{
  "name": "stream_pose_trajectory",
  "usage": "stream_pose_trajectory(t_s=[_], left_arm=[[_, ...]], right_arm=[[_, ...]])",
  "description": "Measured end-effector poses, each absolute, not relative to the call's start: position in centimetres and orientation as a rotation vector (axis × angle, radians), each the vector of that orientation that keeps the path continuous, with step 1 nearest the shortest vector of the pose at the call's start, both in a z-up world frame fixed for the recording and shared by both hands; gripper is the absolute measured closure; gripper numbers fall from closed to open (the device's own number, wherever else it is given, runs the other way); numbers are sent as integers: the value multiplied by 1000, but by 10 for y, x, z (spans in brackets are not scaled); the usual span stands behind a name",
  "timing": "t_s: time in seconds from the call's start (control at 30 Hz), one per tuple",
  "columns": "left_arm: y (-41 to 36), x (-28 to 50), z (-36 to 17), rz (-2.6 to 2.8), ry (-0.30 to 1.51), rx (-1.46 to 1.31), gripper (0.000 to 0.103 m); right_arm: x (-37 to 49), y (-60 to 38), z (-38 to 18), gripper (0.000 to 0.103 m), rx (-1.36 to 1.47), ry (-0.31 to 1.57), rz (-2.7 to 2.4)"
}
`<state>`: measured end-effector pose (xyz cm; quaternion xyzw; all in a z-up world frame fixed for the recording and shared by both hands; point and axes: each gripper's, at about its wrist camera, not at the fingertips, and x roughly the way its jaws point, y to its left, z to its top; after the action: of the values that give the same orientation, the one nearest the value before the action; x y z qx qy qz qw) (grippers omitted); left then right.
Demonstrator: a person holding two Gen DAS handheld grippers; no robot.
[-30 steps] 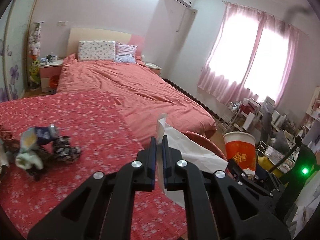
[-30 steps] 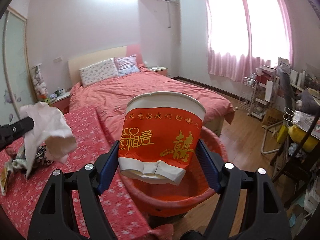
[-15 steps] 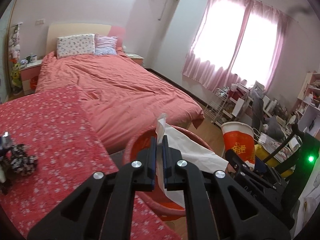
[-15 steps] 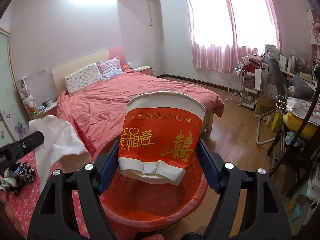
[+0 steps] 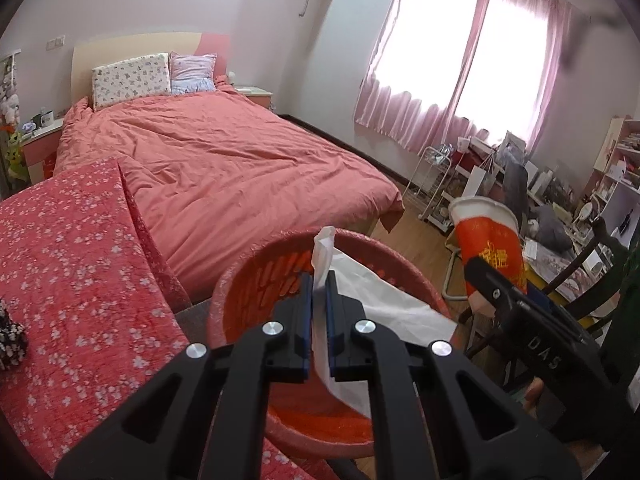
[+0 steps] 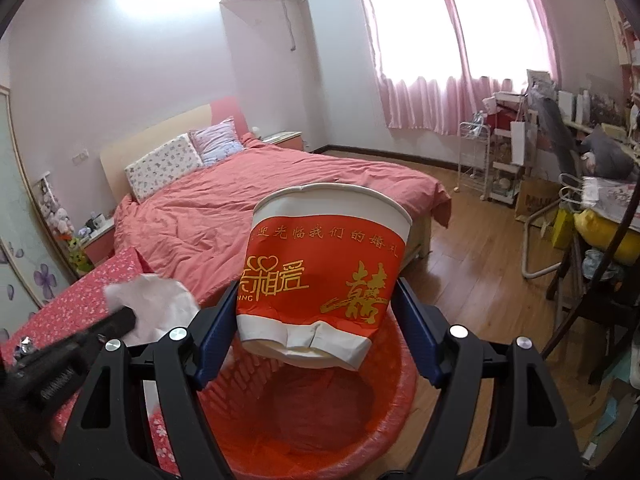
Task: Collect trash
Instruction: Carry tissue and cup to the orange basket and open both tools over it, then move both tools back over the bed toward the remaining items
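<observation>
My left gripper (image 5: 319,286) is shut on a white crumpled tissue (image 5: 372,312) and holds it over the red plastic basket (image 5: 240,292). My right gripper (image 6: 316,300) is shut on a red and white paper cup (image 6: 324,268) with gold lettering, held upright above the same basket (image 6: 384,416). The cup also shows in the left wrist view (image 5: 490,240), to the right of the basket. The tissue shows in the right wrist view (image 6: 156,308), at the left, in the left gripper.
A table with a red flowered cloth (image 5: 72,264) stands left of the basket, with a dark scrap of trash (image 5: 10,340) at its left edge. A bed with a pink cover (image 5: 224,160) lies beyond. A cluttered desk and chair (image 6: 592,240) stand at the right on the wooden floor.
Both grippers have moved right from over the table to above the red basket, each still holding its item. The trash pile on the table has slid out of view to the left.
</observation>
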<state>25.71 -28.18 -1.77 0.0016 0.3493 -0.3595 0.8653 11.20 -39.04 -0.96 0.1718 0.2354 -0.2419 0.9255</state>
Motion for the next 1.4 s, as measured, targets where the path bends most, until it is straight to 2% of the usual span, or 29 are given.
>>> stream_pose_trajectory(t_s=[0.03, 0.1, 0.17, 0.6, 0.9, 1.4], left_arm=[[-283, 259, -21, -743, 739, 5, 93], [-283, 262, -25, -732, 750, 2, 76], [-277, 266, -30, -711, 760, -7, 69], [-198, 250, -16, -563, 724, 18, 49], [-70, 225, -6, -364, 695, 21, 40], [158, 224, -17, 33, 730, -82, 35]], right_arm=[[113, -392, -11, 28, 364, 487, -486], [115, -396, -14, 26, 385, 495, -469], [114, -398, -17, 22, 393, 503, -459], [106, -365, 0, 22, 282, 521, -453], [121, -294, 5, 22, 190, 556, -322], [153, -169, -4, 22, 87, 619, -86]])
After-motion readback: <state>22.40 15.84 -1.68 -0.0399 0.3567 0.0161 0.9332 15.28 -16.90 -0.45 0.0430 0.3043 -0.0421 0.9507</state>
